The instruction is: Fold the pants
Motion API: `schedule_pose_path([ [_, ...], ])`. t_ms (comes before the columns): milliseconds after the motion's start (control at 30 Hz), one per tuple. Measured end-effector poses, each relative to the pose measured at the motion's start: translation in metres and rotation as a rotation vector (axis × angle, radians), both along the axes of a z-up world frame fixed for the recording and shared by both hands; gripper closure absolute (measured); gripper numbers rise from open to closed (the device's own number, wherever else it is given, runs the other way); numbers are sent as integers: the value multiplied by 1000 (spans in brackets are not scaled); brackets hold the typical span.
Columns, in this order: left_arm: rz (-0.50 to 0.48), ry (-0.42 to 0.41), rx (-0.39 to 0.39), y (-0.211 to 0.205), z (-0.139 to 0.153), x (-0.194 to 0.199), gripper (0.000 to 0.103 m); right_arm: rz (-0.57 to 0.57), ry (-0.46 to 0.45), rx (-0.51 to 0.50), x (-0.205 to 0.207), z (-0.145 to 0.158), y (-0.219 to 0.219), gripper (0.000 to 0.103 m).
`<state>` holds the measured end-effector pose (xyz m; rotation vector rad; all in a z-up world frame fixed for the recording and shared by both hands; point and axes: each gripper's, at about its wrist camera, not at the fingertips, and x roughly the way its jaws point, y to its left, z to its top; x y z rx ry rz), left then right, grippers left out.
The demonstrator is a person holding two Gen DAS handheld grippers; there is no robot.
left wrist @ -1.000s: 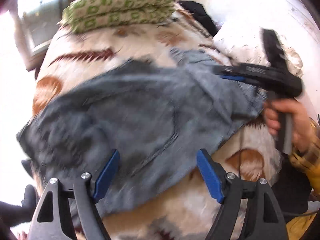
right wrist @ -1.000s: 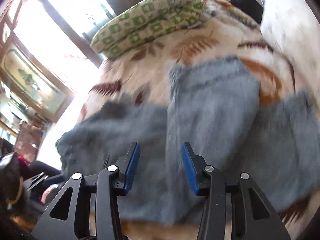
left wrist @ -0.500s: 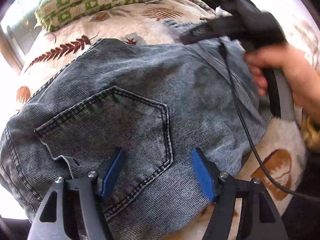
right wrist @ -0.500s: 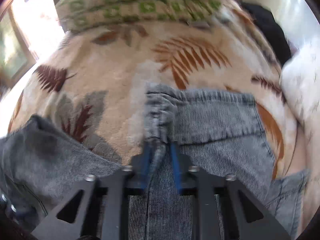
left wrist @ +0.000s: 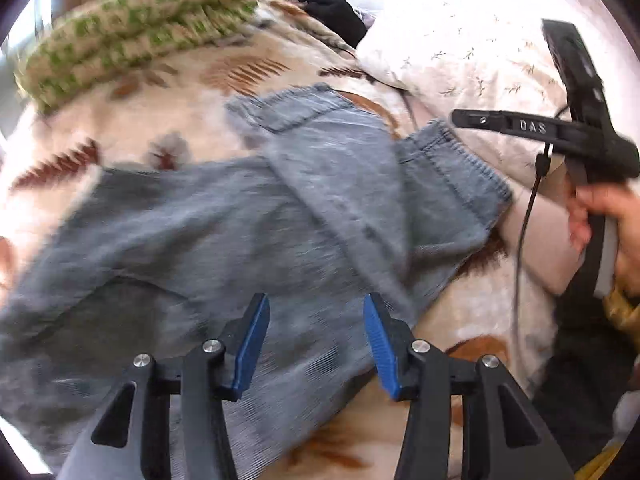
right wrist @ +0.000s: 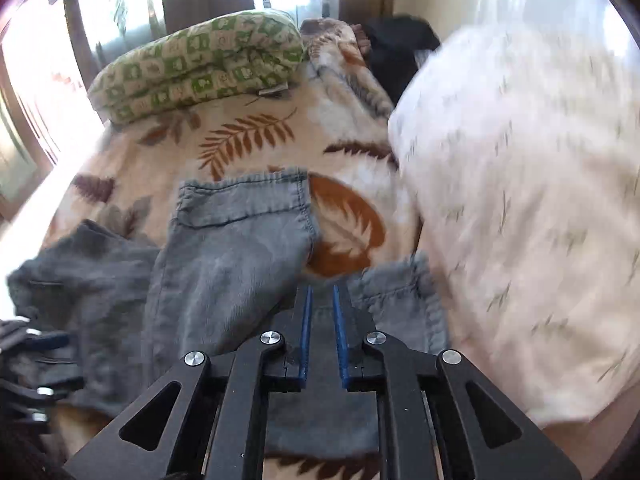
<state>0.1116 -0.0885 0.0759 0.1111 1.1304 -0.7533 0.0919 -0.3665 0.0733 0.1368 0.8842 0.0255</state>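
Observation:
Grey denim pants (left wrist: 280,220) lie on a leaf-print blanket (left wrist: 180,92), with one leg folded up so its hem (left wrist: 288,108) points at the pillow. The other cuff (left wrist: 452,164) lies to the right. My left gripper (left wrist: 315,300) hovers over the seat of the pants. Its jaws are closing, and the blue pads stand apart without pressing any cloth. A hand (left wrist: 600,216) holds my right gripper (left wrist: 464,118) just above that cuff. In the right wrist view the right gripper (right wrist: 321,289) sits between the folded leg (right wrist: 224,260) and the cuff (right wrist: 400,292). Its jaws are opening to a narrow gap with nothing pinched.
A green checked pillow (right wrist: 200,68) lies at the head of the bed under bright windows. A white flowered duvet (right wrist: 520,200) is heaped along the right side, with a black garment (right wrist: 400,52) behind it. A thin black cable (left wrist: 528,208) hangs from the right gripper.
My right gripper has let go of the folded leg's edge and swung right toward the other cuff. My left gripper's jaws have narrowed, and it has shifted across the pants.

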Motion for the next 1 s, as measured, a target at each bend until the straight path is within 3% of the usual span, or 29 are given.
schedule_pose_path([
  [33, 8, 43, -39, -3, -4, 0, 52, 14, 4, 34, 2, 0, 2, 72],
  [100, 33, 117, -101, -11, -11, 8, 53, 54, 0, 148, 15, -2, 8, 54],
  [133, 41, 130, -131, -17, -11, 11, 53, 73, 1, 183, 27, -3, 12, 50],
  [233, 59, 128, -176, -30, -5, 22, 53, 68, 44, 194, 64, -5, 19, 50],
  [300, 105, 123, -158, -40, -4, 45, 52, 32, 74, 235, 81, -7, 11, 50],
  [367, 184, 136, -159, -44, -5, 74, 53, 5, 71, 240, 85, -6, 5, 50],
  [500, 337, 167, -142, -51, -18, 127, 53, 54, 80, 166, 77, -15, 3, 49],
  [633, 378, 180, -75, -65, -41, 152, 55, 22, 111, 219, 69, -33, -15, 49],
  [667, 381, 156, -72, -68, -41, 152, 64, 10, 112, 235, 69, -34, -20, 49],
  [700, 370, 146, -77, -72, -40, 152, 90, -6, 106, 255, 68, -33, -26, 49],
  [767, 327, 184, -164, -78, -35, 146, 92, -28, 97, 263, 69, -27, -34, 49],
  [833, 271, 164, -265, -85, -18, 131, 92, -61, 76, 265, 66, -17, -45, 49],
  [900, 174, 192, -369, -100, -4, 111, 92, -116, 59, 275, 58, -5, -58, 49],
  [1000, 26, 225, -451, -128, 9, 82, 92, -185, 16, 288, 38, 17, -78, 49],
])
